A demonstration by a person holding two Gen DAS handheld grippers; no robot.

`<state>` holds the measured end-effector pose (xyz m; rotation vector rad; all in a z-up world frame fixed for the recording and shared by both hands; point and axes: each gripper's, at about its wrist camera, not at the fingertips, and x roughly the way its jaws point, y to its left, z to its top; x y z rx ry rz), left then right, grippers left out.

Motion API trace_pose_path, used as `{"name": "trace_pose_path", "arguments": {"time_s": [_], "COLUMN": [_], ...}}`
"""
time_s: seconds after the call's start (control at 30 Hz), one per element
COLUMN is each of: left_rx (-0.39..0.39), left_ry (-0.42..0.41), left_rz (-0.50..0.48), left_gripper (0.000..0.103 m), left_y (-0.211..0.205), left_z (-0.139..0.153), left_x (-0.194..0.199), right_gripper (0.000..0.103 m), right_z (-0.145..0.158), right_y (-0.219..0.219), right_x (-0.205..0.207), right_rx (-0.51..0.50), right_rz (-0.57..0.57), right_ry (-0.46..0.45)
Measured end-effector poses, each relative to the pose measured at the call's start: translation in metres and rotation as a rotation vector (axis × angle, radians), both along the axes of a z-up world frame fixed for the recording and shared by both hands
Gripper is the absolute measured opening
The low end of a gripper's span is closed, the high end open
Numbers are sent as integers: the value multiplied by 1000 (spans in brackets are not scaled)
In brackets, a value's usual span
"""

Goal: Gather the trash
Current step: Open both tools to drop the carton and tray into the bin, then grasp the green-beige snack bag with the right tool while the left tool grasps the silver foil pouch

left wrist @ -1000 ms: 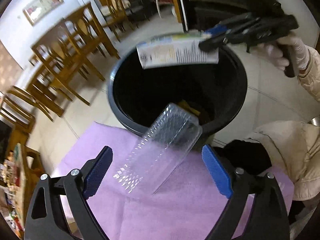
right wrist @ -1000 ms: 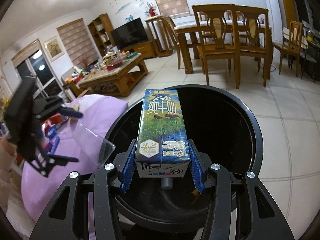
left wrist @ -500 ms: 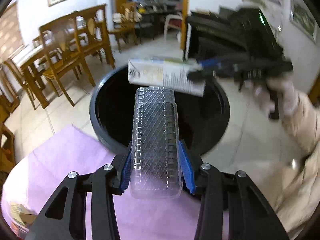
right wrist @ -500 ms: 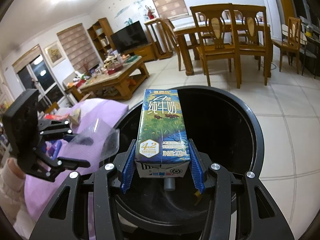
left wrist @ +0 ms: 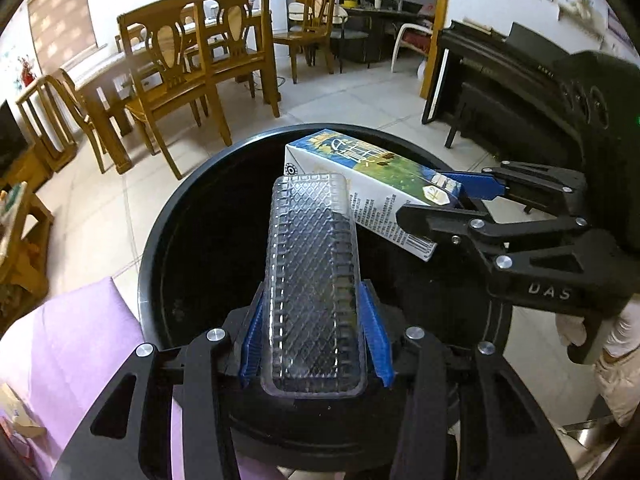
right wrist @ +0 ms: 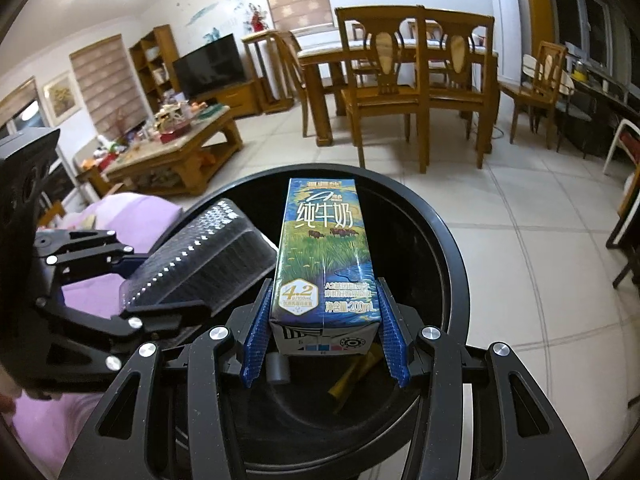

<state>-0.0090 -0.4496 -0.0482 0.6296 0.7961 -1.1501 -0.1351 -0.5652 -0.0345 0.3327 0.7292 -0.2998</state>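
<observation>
Both grippers loaded and held over the black bin, ready to drop.

Left gripper [left wrist: 314, 344] is clamped on a clear plastic tray [left wrist: 314, 272], blue pads pressing its long sides near the base, so most of the tray juts forward over the bin [left wrist: 160, 248] mouth. Right gripper [right wrist: 324, 334] grips a milk carton [right wrist: 324, 256] by its lower end, printed face up, also above the opening. From the left wrist view the carton sits just right of and beyond the tray; whether they touch I cannot tell. Both items are held out past the near rim, so I judge a release would land them inside. Yellow scrap [right wrist: 354, 374] already lies in the bin. Purple cloth [left wrist: 72, 344] is near left.
</observation>
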Motion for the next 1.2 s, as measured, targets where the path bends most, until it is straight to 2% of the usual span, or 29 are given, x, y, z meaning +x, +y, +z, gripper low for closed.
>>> {"name": "trace_pose_path", "arguments": {"time_s": [0.2, 0.23, 0.27, 0.3, 0.33, 0.37, 0.43, 0.6, 0.63, 0.73, 1.0, 1.2], "left_rx": [16, 16, 14, 10, 3, -6, -15, -39, -45, -71, -120, -138], "left_ry": [2, -2, -11, -24, -35, -42, -47, -66, -68, -82, -99, -113], "left_rz": [31, 36, 44, 51, 56, 58, 60, 67, 70, 94, 226, 396], "left_gripper": [47, 55, 70, 76, 84, 86, 88, 89, 98, 98, 98, 98], "left_y": [8, 11, 13, 14, 16, 19, 19, 35, 37, 56, 135, 220], "left_z": [-4, -4, -2, -1, 1, 3, 8, 19, 21, 28, 45, 54], "left_x": [0, 0, 1, 0, 0, -1, 1, 0, 0, 1, 17, 51], "right_gripper": [49, 50, 50, 51, 56, 69, 80, 81, 85, 98, 98, 98], "right_z": [-7, -7, -7, -7, -6, -5, 1, 11, 13, 19, 42, 60], "right_y": [-5, -3, -3, -2, -2, -1, 3, 9, 11, 14, 58, 117], "right_x": [4, 2, 2, 2, 2, 1, -4, -15, -16, -19, -7, 29], "right_rx": [17, 19, 23, 25, 28, 33, 39, 34, 37, 64, 98, 81], "right_rz": [-4, -4, -3, -5, -6, -5, -10, -2, -1, 3, 92, 216], "right_ry": [4, 4, 5, 4, 2, -7, -39, -76, -82, -116, -147, -151]}}
